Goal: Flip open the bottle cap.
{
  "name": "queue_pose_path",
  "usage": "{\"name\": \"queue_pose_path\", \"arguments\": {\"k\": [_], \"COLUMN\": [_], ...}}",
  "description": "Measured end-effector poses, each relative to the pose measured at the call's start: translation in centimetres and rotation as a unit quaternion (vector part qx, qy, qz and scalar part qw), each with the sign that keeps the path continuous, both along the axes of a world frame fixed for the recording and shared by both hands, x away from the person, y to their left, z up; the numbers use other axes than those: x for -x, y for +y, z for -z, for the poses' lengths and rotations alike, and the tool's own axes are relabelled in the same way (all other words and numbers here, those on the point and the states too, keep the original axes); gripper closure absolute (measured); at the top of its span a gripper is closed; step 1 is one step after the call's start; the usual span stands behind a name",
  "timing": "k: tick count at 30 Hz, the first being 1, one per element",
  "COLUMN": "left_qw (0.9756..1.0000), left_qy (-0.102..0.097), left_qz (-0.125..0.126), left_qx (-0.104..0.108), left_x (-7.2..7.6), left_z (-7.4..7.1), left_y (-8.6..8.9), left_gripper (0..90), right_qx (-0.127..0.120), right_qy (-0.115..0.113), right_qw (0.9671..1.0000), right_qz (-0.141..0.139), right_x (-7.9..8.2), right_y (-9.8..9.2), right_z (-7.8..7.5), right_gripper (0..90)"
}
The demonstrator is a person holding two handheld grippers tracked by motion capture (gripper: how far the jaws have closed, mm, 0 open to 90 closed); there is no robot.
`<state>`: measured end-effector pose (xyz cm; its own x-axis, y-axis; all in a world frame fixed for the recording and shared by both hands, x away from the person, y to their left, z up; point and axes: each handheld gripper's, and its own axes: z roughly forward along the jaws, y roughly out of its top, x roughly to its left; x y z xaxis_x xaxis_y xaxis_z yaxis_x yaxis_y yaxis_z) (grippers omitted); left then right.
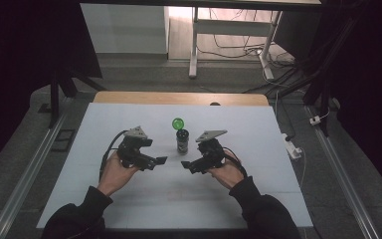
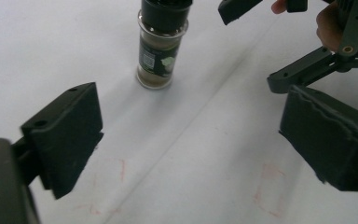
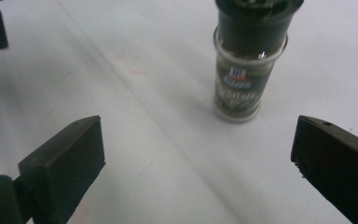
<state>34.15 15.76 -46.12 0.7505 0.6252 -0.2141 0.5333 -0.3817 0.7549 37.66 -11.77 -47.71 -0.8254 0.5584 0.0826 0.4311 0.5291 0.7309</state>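
Glass spice jar [image 1: 182, 140] upright on white table [image 1: 129, 199], between left gripper [image 1: 159, 162] and right gripper [image 1: 185, 165]; both spread wide, empty, seemingly just let go.

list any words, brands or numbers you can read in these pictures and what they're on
None can be read for certain.
Spice jar: its label carries a small blue and red brand badge with white lettering below it in the right gripper view, all too blurred to read.
The same jar in the left gripper view: dark label with a pale picture and tiny print, too small to read.
Green lid above the jar: no lettering visible.
White table: faint red marks, not writing.
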Motion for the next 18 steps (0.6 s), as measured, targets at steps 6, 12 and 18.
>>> {"name": "queue_pose_path", "arguments": {"k": [6, 12, 18], "left_qw": [1.0, 0.9999, 0.9999], "left_qy": [-0.002, -0.009, -0.011], "left_qz": [0.005, 0.0, -0.007], "left_qx": [0.004, -0.004, -0.008], "left_x": [1.7, 3.4, 5.5], "left_z": [-0.3, -0.2, 0.5], "left_y": [0.7, 1.9, 3.6], "left_gripper": [1.7, 0.0, 0.0], "right_qx": [-0.018, -0.012, -0.01], "right_qy": [0.008, 0.006, -0.003], "right_qw": [0.9998, 0.9997, 0.9999], "right_qz": [0.0, -0.019, -0.009], "right_x": [1.3, 2.8, 4.4], "right_y": [-1.3, -2.2, -3.6], "right_z": [-0.6, -1.0, -1.2], "right_gripper": [0.4, 0.0, 0.0]}}
